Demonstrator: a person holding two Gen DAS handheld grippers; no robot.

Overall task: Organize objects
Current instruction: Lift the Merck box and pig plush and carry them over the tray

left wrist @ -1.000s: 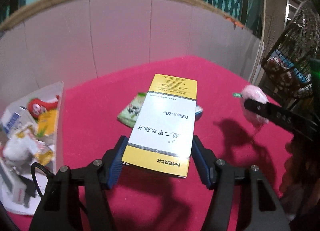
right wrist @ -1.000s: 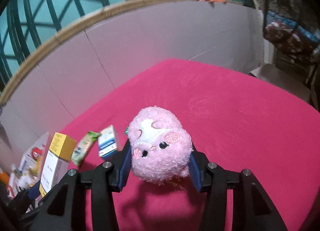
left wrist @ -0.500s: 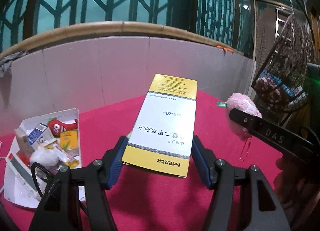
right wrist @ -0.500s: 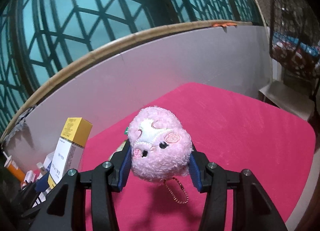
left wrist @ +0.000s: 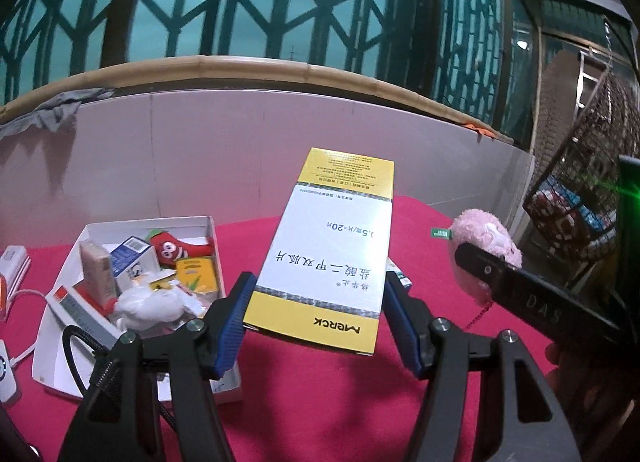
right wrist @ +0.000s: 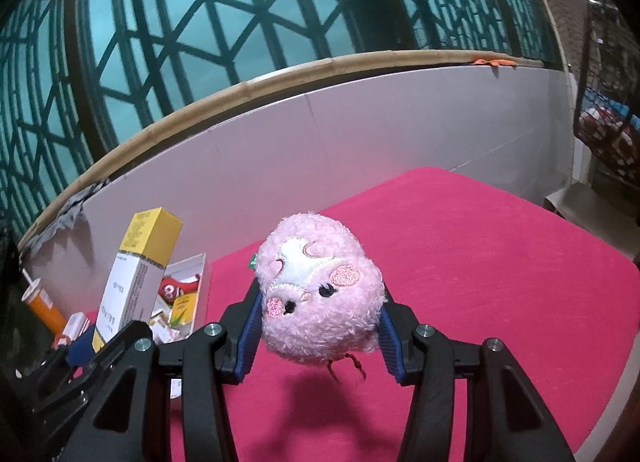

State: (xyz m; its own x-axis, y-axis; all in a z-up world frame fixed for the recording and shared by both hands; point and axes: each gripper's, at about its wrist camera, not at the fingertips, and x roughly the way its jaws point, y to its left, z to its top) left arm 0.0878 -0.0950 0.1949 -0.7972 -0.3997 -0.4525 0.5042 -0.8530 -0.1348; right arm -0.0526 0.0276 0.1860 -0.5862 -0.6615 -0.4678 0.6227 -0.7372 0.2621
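Carry step, both hands loaded. Left gripper (left wrist: 318, 314) has its blue pads clamped on the sides of a white-and-yellow medicine box (left wrist: 332, 250), held clear above the red tablecloth (left wrist: 320, 402). Right gripper (right wrist: 318, 336) pinches a pink plush pig (right wrist: 320, 298) between its pads; the fur bulges over them, and a red cord dangles below. The pig is also off the cloth, its shadow lying underneath.

Likely goal, judged from the layout: the white tray (left wrist: 120, 227) to the left, already holding 2 small cartons, a red plush chilli (left wrist: 176, 248), a yellow packet and a white soft lump.

Next move calls for swinging each load over the tray wall, lowering, then parting the fingers. The tray is crowded, so the long box probably needs laying flat or standing along a wall. The pig needs a soft gap.

In the way:
- The 2 grippers sit close side by side; the right one's arm crosses the left view's edge. Go 1 at a time.
- A cable loop (left wrist: 76, 350) lies at the tray's near edge.
- A small carton (left wrist: 400, 276) lies on the cloth behind the box.
- An orange bottle (right wrist: 42, 308) and white devices stand left of the tray.
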